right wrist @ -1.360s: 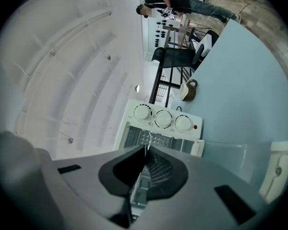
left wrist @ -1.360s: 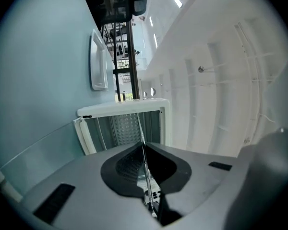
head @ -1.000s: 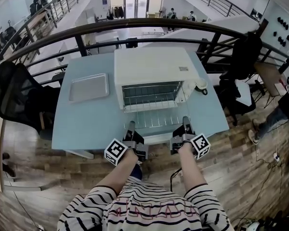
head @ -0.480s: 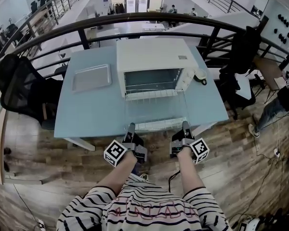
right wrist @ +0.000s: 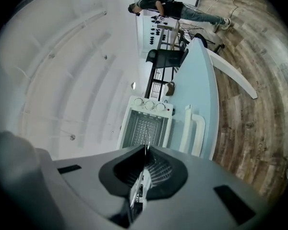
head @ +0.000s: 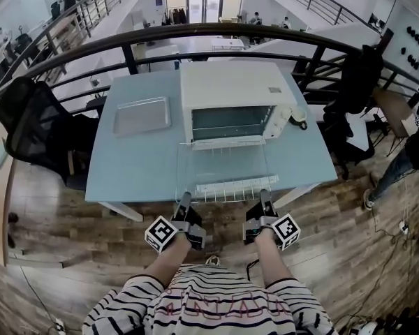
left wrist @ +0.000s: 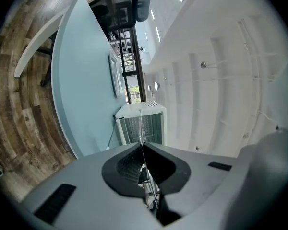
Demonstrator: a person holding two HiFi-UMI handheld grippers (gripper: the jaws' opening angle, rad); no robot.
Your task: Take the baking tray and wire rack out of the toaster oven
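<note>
white toaster oven [head: 234, 82] — pale blue table [head: 133, 166] — striped shirt [head: 209, 306]

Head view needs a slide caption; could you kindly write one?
Left gripper and right gripper grip the rack before the open oven; tray beside.

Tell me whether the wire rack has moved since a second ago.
Yes. The wire rack has slid out from the toaster oven toward the person; its near edge now lies past the door handle.

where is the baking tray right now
In the head view the baking tray lies flat on the blue table, just left of the toaster oven, not touching it.
</note>
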